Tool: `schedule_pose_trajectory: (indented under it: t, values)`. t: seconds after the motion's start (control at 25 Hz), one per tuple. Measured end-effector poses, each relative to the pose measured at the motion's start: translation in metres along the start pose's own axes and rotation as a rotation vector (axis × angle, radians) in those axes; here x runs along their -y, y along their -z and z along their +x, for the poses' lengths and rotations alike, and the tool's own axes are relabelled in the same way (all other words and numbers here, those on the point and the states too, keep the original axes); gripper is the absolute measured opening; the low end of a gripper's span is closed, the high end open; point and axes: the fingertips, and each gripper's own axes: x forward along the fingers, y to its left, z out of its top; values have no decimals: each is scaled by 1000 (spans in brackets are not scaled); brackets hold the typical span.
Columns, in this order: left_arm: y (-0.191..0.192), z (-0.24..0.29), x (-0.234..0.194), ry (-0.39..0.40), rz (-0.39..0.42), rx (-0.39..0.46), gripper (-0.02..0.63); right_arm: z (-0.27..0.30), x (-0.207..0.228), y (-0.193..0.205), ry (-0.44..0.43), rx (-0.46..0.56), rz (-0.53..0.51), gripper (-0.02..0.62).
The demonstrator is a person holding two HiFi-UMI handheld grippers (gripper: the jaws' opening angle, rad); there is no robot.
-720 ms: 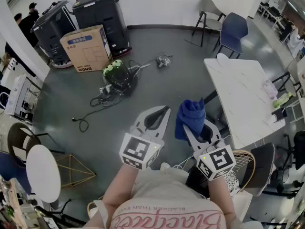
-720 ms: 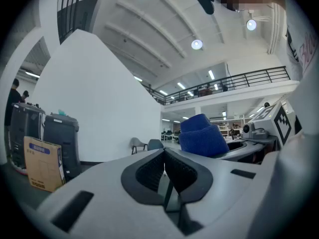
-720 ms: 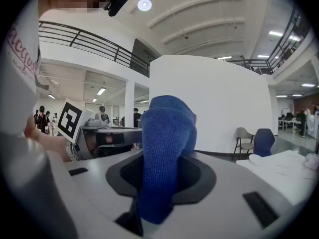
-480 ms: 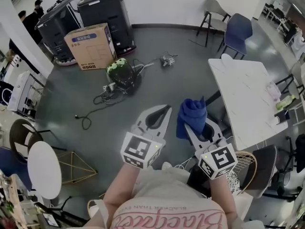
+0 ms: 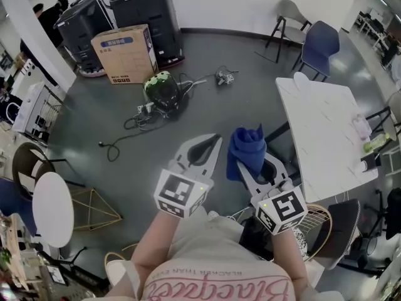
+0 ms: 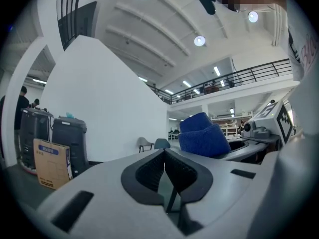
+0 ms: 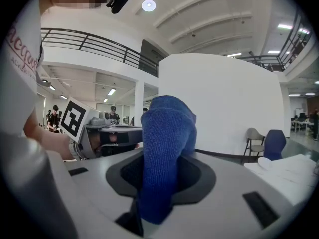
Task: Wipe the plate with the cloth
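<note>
Pointing forward side by side, left hand-held gripper (image 5: 215,138) clenched empty, right hand-held gripper (image 5: 244,170) clamping the cloth (image 5: 246,147).

upside-down "blacker than ev…" on shirt (image 5: 213,279), cardboard box (image 5: 125,54) print unreadable

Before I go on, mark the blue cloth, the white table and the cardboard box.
blue cloth (image 5: 248,148), head view, on its bunched upper fold.
white table (image 5: 316,127), head view, on the bare middle of its top.
cardboard box (image 5: 125,54), head view, near its middle.
</note>
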Motion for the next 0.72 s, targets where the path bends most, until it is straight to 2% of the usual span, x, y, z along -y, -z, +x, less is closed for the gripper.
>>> schedule_pose_trajectory:
  t: [0.2, 0.32, 0.72]
  values:
    - [1, 10, 0, -3, -6, -2, 2, 1, 12, 4, 2, 4, 28, 121]
    - [2, 24, -5, 2, -14, 4, 2, 4, 29, 7, 34, 2, 36, 121]
    - [2, 121, -33, 119, -16, 1, 2, 34, 109, 11, 169, -14, 71, 121]
